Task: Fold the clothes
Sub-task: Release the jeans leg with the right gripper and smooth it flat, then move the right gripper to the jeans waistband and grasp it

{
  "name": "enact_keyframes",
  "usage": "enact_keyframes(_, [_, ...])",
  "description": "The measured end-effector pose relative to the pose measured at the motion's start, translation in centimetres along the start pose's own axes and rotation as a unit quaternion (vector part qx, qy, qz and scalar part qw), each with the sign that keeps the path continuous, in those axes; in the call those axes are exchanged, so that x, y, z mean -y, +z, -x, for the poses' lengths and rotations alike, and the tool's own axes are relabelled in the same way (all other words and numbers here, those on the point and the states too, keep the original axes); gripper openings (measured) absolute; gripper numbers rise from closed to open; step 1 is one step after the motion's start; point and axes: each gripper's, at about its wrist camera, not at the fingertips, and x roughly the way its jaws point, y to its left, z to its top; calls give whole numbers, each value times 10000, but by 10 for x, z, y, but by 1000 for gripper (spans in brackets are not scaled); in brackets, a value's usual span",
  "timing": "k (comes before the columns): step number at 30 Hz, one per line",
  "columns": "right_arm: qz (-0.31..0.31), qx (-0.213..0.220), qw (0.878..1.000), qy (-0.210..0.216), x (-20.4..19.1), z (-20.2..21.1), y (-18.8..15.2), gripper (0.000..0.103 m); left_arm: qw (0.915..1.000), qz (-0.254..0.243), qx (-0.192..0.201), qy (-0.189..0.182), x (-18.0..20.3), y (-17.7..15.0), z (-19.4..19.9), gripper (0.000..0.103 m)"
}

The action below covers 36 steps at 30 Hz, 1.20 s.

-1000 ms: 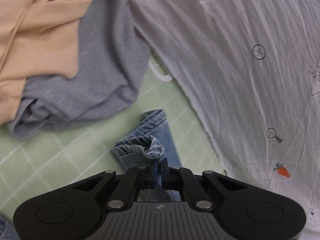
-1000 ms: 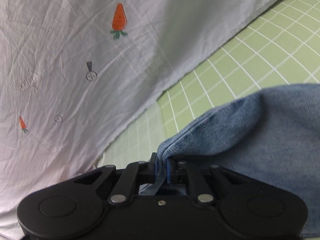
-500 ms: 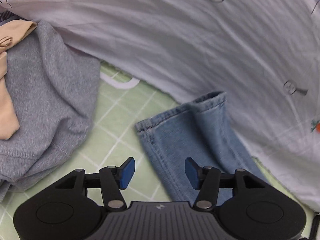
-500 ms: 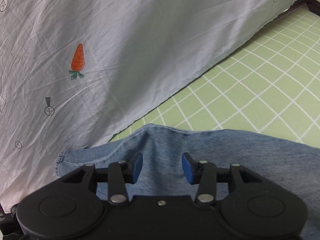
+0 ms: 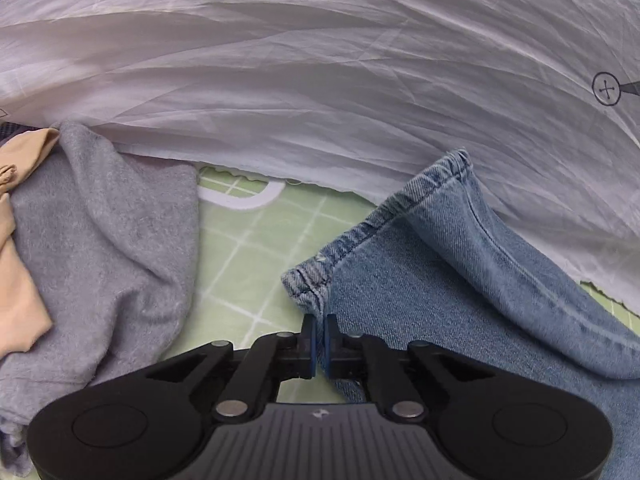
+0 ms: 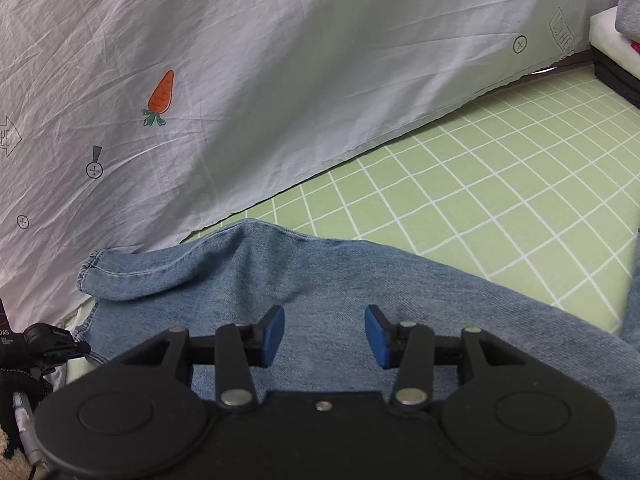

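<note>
Light blue jeans (image 5: pixel 440 280) lie on the green grid mat (image 5: pixel 248 264), one leg folded over, the hem pointing away from me. My left gripper (image 5: pixel 319 340) is shut on the left edge of the leg, just behind the hem corner. In the right wrist view the jeans (image 6: pixel 320 272) spread under my right gripper (image 6: pixel 324 332). It hovers open over the denim, with nothing between its blue pads (image 6: pixel 274 330).
A white sheet (image 5: pixel 320 80) printed with carrots (image 6: pixel 160 96) hangs along the back of the mat (image 6: pixel 480 200). A grey garment (image 5: pixel 112 248) and a beige one (image 5: pixel 16 280) are heaped on the left. Folded items (image 6: pixel 616 28) sit at the far right.
Both grippers let go of the jeans and opened. The left one then closed again on the leg edge by the hem. The right one drew back and stays open above the denim.
</note>
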Motion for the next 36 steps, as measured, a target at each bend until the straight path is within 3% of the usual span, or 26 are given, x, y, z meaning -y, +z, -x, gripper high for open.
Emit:
enact_keyframes(4, [97, 0, 9999, -92, 9, 20, -11, 46, 9990, 18, -77, 430, -37, -30, 30, 4])
enact_keyframes(9, [-26, -6, 9997, -245, 31, 52, -31, 46, 9948, 146, -456, 894, -94, -89, 71, 4])
enact_keyframes(13, [-138, 121, 9990, -397, 53, 81, -45, 46, 9908, 443, -758, 1031, -119, -126, 97, 5])
enact_keyframes(15, [-188, 189, 9985, -488, 64, 92, -47, 46, 9905, 660, -789, 912, -125, -135, 111, 6])
enact_keyframes(17, [-92, 245, 9977, -619, 74, 102, -43, 49, 9915, 816, -721, 715, -127, -141, 127, 19])
enact_keyframes(19, [59, 309, 9965, -773, 85, 109, -39, 54, 9931, 732, -681, 605, -113, -142, 142, 33])
enact_keyframes(21, [267, 331, 9941, -995, 96, 113, -33, 68, 9950, 573, -696, 433, -93, -142, 155, 40])
enact_keyframes(22, [378, 324, 9924, -1125, 102, 114, -30, 76, 9959, 424, -719, 344, -77, -143, 160, 44])
enact_keyframes(24, [645, 290, 9881, -1363, 116, 115, -22, 79, 9969, 115, -752, 184, -43, -147, 170, 50])
enact_keyframes(28, [1116, 266, 9786, -1708, 141, 106, -5, 95, 9947, -734, -694, 179, 38, -164, 183, 61])
enact_keyframes(31, [1311, 219, 9755, -1751, 159, 95, 13, 95, 9909, -1132, -715, 110, 91, -176, 184, 63])
enact_keyframes(36, [1559, 99, 9718, -1765, 187, 67, 46, 95, 9869, -1354, -872, -46, 151, -191, 173, 69])
